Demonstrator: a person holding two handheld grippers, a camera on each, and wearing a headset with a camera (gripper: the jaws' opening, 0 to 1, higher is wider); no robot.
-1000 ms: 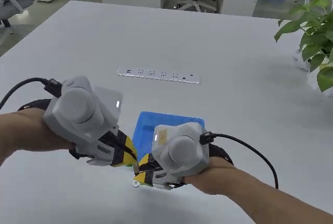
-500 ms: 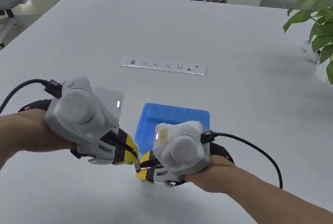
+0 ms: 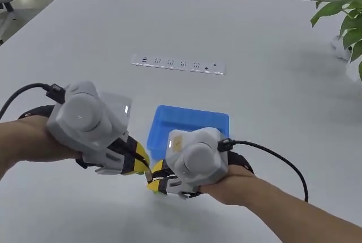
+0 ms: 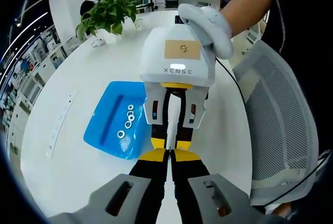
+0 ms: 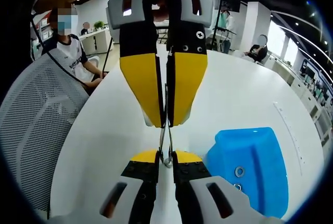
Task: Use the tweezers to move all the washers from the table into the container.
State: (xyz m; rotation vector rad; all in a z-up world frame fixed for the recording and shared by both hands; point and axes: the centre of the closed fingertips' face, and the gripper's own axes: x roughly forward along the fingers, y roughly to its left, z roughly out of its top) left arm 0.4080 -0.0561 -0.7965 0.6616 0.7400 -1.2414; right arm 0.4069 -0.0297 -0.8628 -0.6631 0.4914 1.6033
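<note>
Claws meet tip to tip over the near part of the white bench [image 3: 271, 85]. On the left, the left claw [image 4: 169, 153] is pressed closed on one end of the tweezers [image 4: 170, 125], its yellow tips coming together around the thin metal strip. From there the tweezers run straight into the right claw [image 5: 166, 157], whose yellow tips are drawn in to a narrow slit around the other end. Just beyond the meeting point sits the blue container [image 3: 169, 121], flat on the bench and apart from both claws. Four washers [image 4: 127, 125] lie in a short row on its floor. Farther back lies a white power strip [image 3: 178, 64], and a leafy plant [image 4: 106, 13] stands at the far right
</note>
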